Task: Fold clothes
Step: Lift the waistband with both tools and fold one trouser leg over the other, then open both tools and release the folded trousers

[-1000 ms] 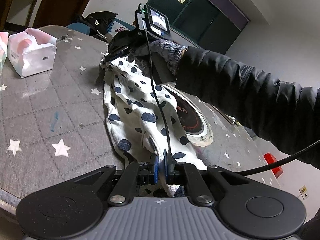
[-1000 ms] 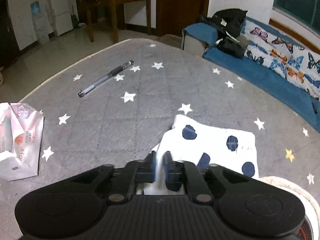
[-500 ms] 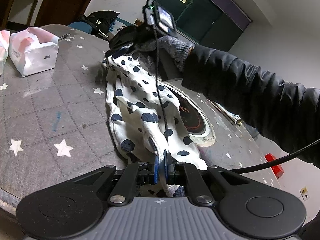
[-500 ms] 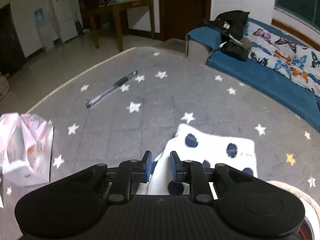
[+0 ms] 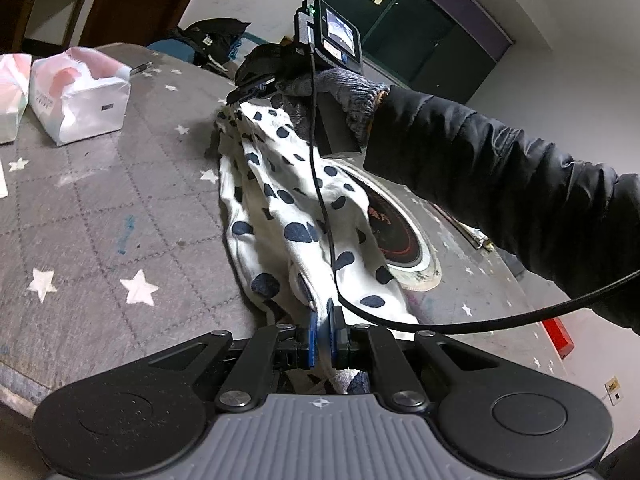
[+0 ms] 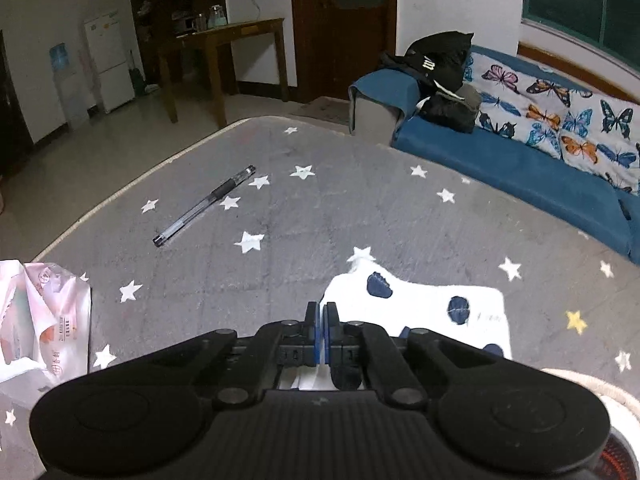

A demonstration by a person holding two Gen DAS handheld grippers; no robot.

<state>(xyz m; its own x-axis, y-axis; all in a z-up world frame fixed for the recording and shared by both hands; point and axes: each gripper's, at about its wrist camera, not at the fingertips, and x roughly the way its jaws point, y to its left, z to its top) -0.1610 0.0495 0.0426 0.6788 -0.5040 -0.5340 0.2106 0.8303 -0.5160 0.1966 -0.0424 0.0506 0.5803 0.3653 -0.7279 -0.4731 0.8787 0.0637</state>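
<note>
Fingers on the right gripper point(image 6: 321, 318) are pressed together now, where half a second ago they stood apart with white cloth showing between them; a thin strip of pale fabric sits at their base, so they look clamped on the spotted garment point(image 6: 424, 304), though the exact bite is hard to see from the right wrist view. From the left wrist view, that same gripper point(image 5: 256, 88) is higher than it was a second ago, and the far end of the garment point(image 5: 296, 216) hangs up from the counter point(image 5: 100, 208) beneath it, drawn into a long twisted band. The gloved right hand point(image 5: 340, 92) wraps the handle, a black cable point(image 5: 324, 208) trailing down across the cloth.

Left gripper point(image 5: 325, 322) has not changed: blue pads nearly touching, pinching the near end of the garment, with a bunched bit of cloth poking out below them. So the white, navy-dotted cloth is stretched between the two grippers, its middle sagging onto the star-printed grey counter beside a round dark burner ring point(image 5: 396, 240) with red markings I cannot read.

Pen point(image 6: 204, 206) lies well apart on the far side of the counter. Tissue packs point(image 5: 78, 96) sit off to the left; their small printed label is too blurred to read. On the sofa point(image 6: 520, 168), a black cap point(image 6: 436, 58) carries a white logo, unreadable at this size.
</note>
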